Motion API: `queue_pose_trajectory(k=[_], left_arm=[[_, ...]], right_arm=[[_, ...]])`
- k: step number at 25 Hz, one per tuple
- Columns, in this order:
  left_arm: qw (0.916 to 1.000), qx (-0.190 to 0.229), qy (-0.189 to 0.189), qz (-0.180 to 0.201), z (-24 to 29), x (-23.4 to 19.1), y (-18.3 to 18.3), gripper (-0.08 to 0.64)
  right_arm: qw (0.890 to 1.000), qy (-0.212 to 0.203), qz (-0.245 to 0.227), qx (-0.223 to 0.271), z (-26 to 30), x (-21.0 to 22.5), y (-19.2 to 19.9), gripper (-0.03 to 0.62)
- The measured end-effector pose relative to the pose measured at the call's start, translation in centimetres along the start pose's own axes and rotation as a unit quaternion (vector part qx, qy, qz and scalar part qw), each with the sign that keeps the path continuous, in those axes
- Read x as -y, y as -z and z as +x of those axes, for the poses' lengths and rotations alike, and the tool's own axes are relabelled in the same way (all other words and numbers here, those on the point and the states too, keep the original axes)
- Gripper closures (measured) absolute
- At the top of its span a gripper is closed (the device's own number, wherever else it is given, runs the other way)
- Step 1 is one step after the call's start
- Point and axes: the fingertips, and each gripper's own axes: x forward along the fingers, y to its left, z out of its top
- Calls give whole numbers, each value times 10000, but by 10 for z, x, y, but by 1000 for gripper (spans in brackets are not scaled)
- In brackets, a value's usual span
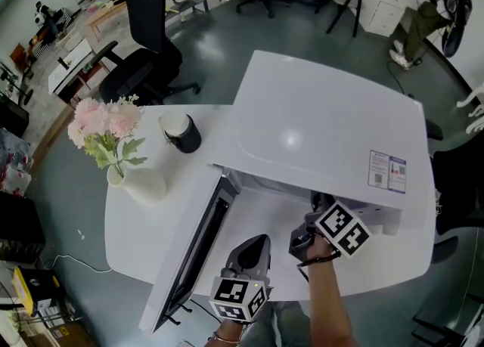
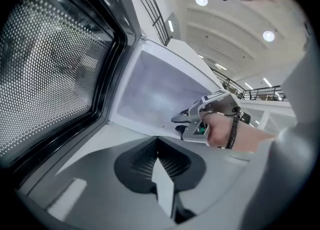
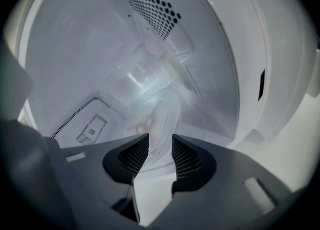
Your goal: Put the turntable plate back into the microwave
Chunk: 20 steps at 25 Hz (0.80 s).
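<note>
Plate (image 3: 161,116) hangs tilted on edge inside the microwave (image 1: 325,126), its rim pinched in the right gripper (image 3: 160,150). Placing looks under way; next it likely needs levelling and lowering flat onto the floor, with the walls (image 3: 75,48) close around. The left gripper (image 2: 158,149), closed and empty, waits by the open door (image 2: 55,68).

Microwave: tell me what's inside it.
The right gripper holds the glass turntable plate tilted inside the microwave. The cavity floor beneath the plate is too blurred to read.
</note>
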Motion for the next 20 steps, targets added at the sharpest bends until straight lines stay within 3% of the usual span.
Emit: queue_pose_trajectory(k=[7,20], left_arm=[[10000,18,-63,-13,-9,3,-5,560],[9994,102,-263,179,-33,19,-31,560]], right_arm=[[9996,-77,-282,-34,-15,-9,0,465],[9897,-441,-1340,-254,-83,-41,8,466]])
